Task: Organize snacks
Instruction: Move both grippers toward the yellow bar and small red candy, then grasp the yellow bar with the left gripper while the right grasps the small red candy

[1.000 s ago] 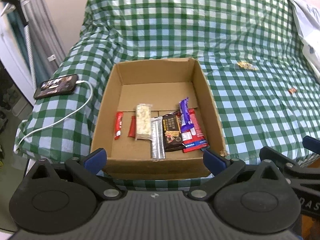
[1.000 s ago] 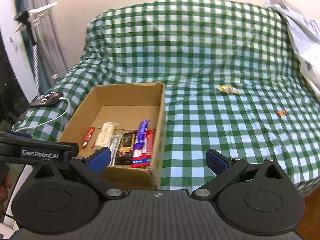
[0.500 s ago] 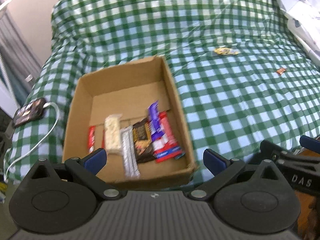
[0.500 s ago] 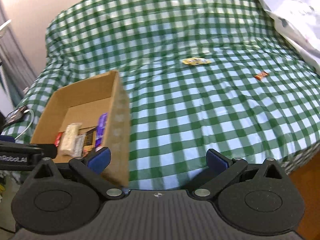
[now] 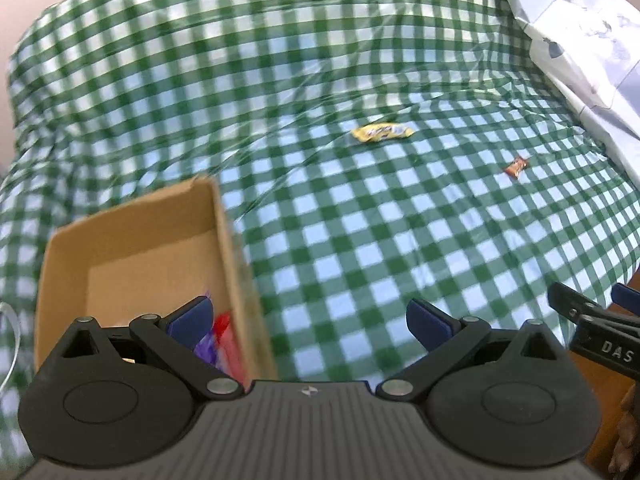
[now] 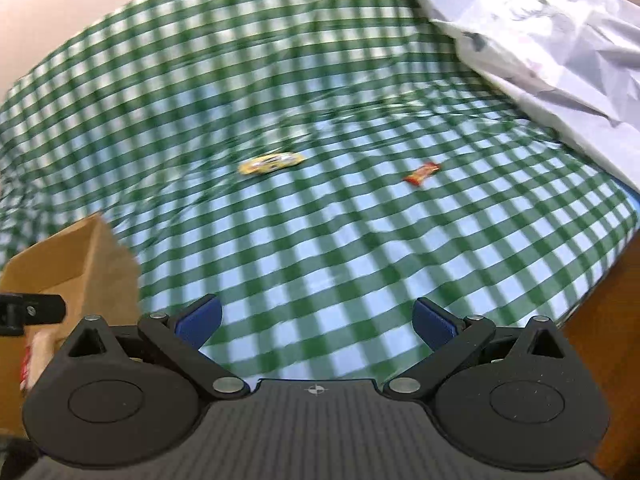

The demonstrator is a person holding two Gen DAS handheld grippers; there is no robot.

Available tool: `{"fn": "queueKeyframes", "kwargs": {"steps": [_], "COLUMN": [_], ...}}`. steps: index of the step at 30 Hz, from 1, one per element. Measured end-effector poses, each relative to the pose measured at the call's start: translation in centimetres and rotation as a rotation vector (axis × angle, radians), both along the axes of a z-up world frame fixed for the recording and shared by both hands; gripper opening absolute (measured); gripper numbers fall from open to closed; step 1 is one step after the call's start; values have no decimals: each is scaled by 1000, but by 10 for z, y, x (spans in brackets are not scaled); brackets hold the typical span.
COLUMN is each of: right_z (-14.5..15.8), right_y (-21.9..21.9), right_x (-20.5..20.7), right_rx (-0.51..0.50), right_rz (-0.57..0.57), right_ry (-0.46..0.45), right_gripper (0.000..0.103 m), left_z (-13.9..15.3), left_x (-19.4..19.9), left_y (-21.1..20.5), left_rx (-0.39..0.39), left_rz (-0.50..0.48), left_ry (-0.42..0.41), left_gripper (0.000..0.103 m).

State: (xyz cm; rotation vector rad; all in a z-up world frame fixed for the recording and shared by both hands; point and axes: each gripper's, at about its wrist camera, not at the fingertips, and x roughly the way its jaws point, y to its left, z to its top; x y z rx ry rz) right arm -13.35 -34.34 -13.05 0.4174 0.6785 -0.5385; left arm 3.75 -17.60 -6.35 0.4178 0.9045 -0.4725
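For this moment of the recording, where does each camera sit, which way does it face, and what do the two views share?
Left wrist: on the left tongs, facing along their open fingers over the cardboard box corner and checked cloth; the right tongs and some fingers show at the right edge.
Right wrist: on the right tongs, open, facing the cloth; the left tongs show at the left edge.
Shared: the box, yellow snack, small orange snack, white bag.

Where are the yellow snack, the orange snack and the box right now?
yellow snack (image 5: 382, 133), left wrist view, middle of the wrapper
orange snack (image 6: 421, 173), right wrist view, middle of the wrapper
box (image 5: 230, 256), left wrist view, its right wall
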Motion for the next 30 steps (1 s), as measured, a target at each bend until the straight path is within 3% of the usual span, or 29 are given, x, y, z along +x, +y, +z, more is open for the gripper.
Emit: {"fn": "queueKeyframes", "kwargs": {"steps": [8, 14, 20, 26, 27, 28, 29, 30], "right_z": [-22, -45, -97, -161, -170, -172, -173, -170], "right_y": [-69, -138, -227, -281, -281, -275, -268, -262], "right_x": [43, 92, 156, 220, 222, 220, 221, 220], "right_rx": [-9, -105, -112, -47, -47, -98, -131, -150], "right_rz": [-107, -162, -252, -300, -298, -302, -269, -233], "right_ry": [-13, -23, 12, 122, 129, 93, 82, 56], "right_gripper": [101, 101, 101, 100, 103, 98, 93, 66], "left_z": [-34, -79, -136, -196, -206, -207, -203, -197], "left_x": [85, 162, 227, 279, 285, 287, 288, 288], "left_y": [-72, -146, -235, -299, -302, -300, -295, -290], "left_rx": [-5, 0, 54, 153, 179, 148, 93, 29], "left_rz": [-61, -172, -284, -264, -260, -239, -248, -277], "left_ry": [-58, -87, -109, -14, 16, 26, 63, 131], "left_gripper": [103, 103, 103, 102, 99, 95, 53, 14]}}
